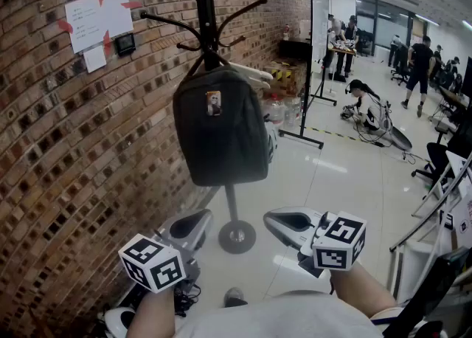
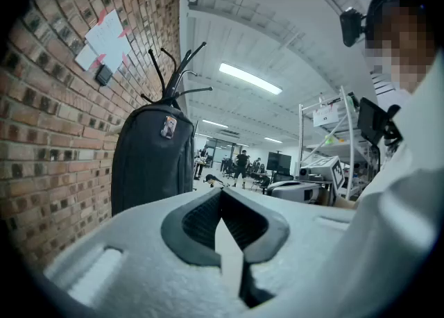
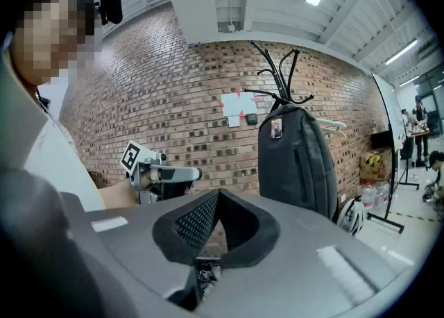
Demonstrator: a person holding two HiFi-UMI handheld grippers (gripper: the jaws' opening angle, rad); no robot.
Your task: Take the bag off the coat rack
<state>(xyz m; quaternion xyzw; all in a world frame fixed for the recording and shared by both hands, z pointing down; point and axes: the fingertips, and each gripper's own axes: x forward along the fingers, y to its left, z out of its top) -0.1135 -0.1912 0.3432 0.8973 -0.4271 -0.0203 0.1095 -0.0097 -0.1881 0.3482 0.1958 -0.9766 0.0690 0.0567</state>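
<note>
Tongs low at my waist: I am holding the left tongs [image 1: 193,224] and the right tongs [image 1: 286,223] side by side, both with jaws pressed together and gripping nothing. Beyond them the bag [image 1: 221,126] is hanging upright on the coat rack [image 1: 207,4], well apart from either tip, beside the brick wall [image 1: 51,145]. Which hook is carrying its loop I cannot quite make out. Nothing is done yet, I judge: reaching, opening, gripping the top and lifting it clear are all remaining.
</note>
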